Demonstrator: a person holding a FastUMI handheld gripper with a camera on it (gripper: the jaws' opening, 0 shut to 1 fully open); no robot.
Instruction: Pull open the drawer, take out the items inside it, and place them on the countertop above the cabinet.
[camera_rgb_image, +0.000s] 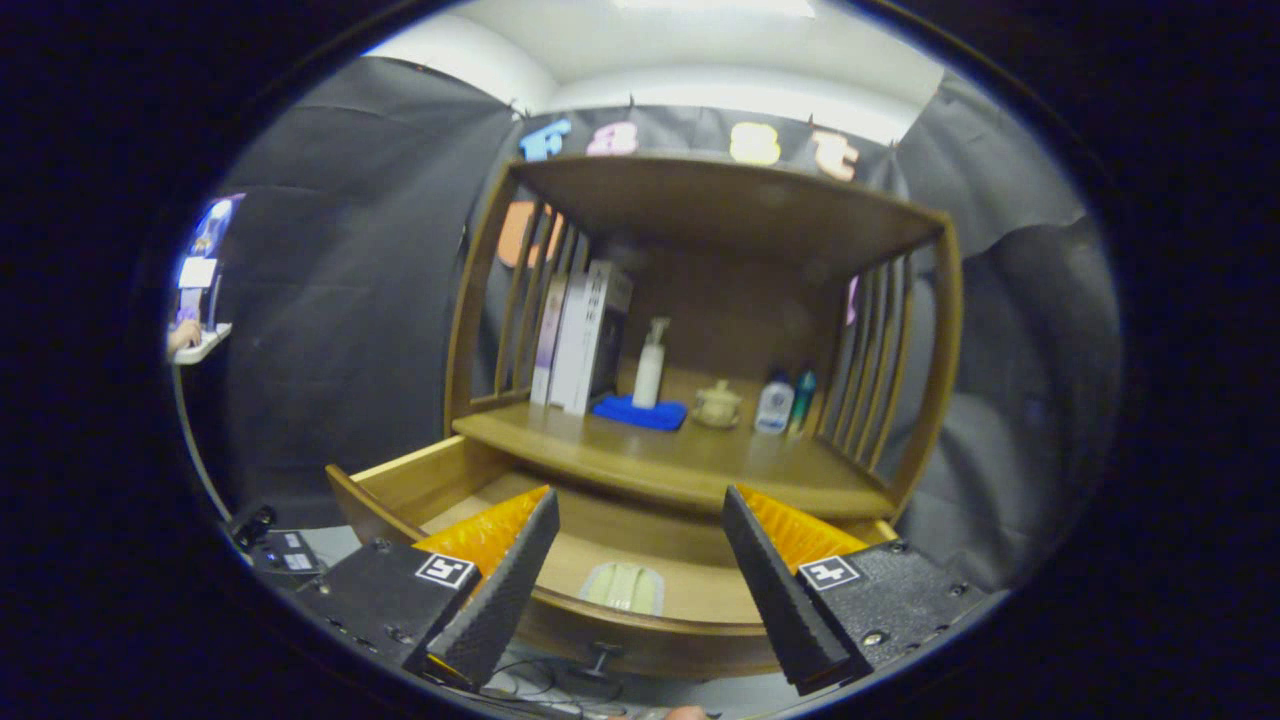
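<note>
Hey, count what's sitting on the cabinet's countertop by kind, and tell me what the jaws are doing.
Books: 3
Pump bottle: 1
Blue cloth: 1
Lidded pot: 1
Small bottles: 2
Total: 8
Gripper: jaws open above the open drawer.

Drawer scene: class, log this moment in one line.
drawer: open | pale item: inside, between fingers | tool: open, holding nothing | countertop: item not placed

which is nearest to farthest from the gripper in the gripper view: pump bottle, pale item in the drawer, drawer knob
Gripper, fingers open:
1. Drawer knob, low on the drawer front, between the fingertips.
2. Pale item, on the drawer floor just behind the front, between the fingers.
3. Pump bottle, on the blue cloth on the countertop, well beyond the fingers.
</note>
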